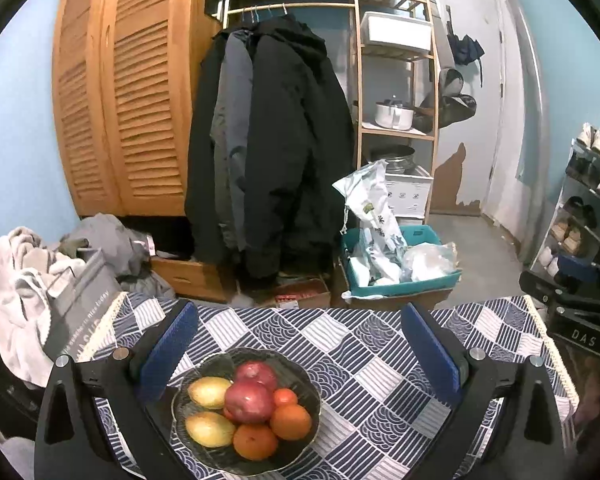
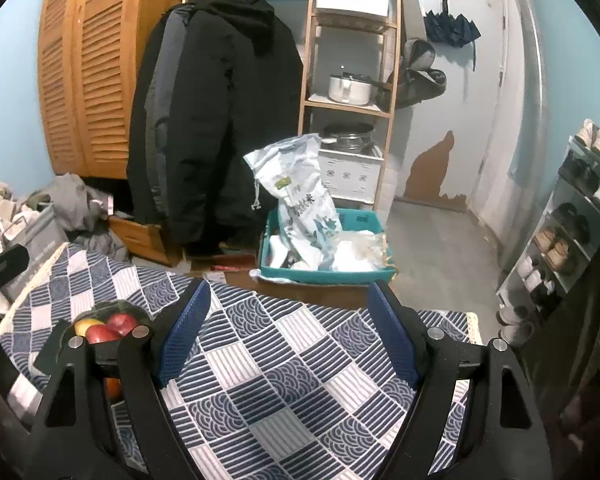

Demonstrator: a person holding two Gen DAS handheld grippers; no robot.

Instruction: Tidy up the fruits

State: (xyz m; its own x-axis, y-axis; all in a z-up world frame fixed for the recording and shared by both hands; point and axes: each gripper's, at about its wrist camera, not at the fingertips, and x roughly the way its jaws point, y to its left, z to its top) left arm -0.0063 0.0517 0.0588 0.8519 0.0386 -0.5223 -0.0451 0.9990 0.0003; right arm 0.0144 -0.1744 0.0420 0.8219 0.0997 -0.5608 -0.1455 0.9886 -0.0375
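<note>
- In the left wrist view's lower left, the glass bowl [image 1: 246, 412] sits on the patterned tablecloth [image 1: 380, 360], holding two yellow mangoes [image 1: 209, 392], two red apples [image 1: 249, 400] and three oranges [image 1: 290, 422] piled together.
- The left gripper [image 1: 300, 356] hangs over the bowl, jaws spread wide, nothing between them.
- All fruit already lies in the bowl; this fits either a finished gathering or a pile awaiting sorting out.
- Any grasp should take a top fruit, since the pile is touching and could roll.
- The bowl's rim stands near the left finger [image 1: 168, 348].
- In the right wrist view, the right gripper [image 2: 288, 332] is spread and empty over bare cloth, the bowl at its lower left.
- Open cloth fills centre and right; the table's far edge [image 2: 308, 284] runs across mid-frame.
</note>
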